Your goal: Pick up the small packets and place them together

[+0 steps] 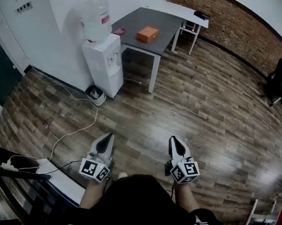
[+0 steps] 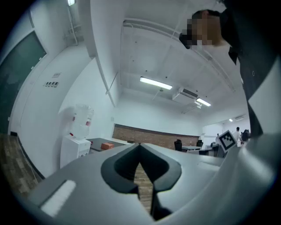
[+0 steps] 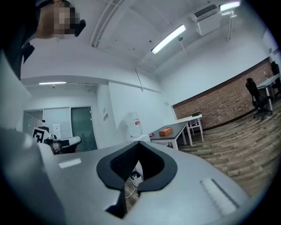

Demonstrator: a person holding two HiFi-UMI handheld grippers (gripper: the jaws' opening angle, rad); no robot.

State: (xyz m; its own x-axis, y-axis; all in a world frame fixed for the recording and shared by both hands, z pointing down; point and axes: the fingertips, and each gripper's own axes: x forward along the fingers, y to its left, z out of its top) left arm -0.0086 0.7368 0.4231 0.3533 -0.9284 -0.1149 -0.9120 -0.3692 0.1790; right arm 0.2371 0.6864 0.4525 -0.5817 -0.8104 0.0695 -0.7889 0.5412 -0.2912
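Ahead of right gripper (image 1: 174, 141), floor (image 1: 204, 109) seemingly open.

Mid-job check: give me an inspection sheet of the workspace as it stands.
Surface: wooden floor; grey table beyond it.
Job's things: nothing seen.
Clutter: orange box on the table.
Grippers: left gripper and right gripper shut, empty, held over the floor.
Cables: white cable across the floor toward a power strip.
Surroundings: water dispenser by the table, brick wall, chair.
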